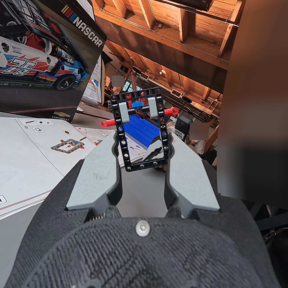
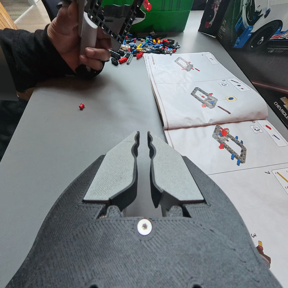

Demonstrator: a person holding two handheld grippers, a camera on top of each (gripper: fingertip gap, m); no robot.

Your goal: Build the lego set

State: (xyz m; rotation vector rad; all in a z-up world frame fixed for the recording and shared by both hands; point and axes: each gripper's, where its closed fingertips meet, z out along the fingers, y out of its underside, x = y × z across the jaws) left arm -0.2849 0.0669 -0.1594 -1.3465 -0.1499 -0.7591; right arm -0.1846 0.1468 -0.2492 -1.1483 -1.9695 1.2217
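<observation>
- Timber beams and joists (image 1: 163,28) fill the background above a grey table (image 2: 87,140) where a lego build is under way.
- Left gripper (image 1: 142,140) is raised off the table and clamps a black rectangular frame (image 1: 140,129) by its two long sides, the frame standing upright between the fingertips.
- Inside the frame's upper end sit two grey liftarms (image 1: 124,113), a blue gear (image 1: 137,104) and a cross axle whose red ends (image 1: 170,111) stick out at 3 and 9 o'clock.
- Seen from the right wrist view, a person's hand (image 2: 70,42) grips the left tool's handle at 11 o'clock, with the frame held above the table.
- Right gripper (image 2: 143,134) hovers low over the table, its jaws nearly closed with a narrow gap and nothing between them.
- At 10 o'clock from its tips lies a small red bush (image 2: 81,106), alone on bare tabletop.
- Loose pieces (image 2: 145,45) are heaped at 12 o'clock before a green bin (image 2: 163,18).
- An open instruction booklet (image 2: 210,109) lies at 2 o'clock, the set's box (image 2: 249,31) just beyond.
</observation>
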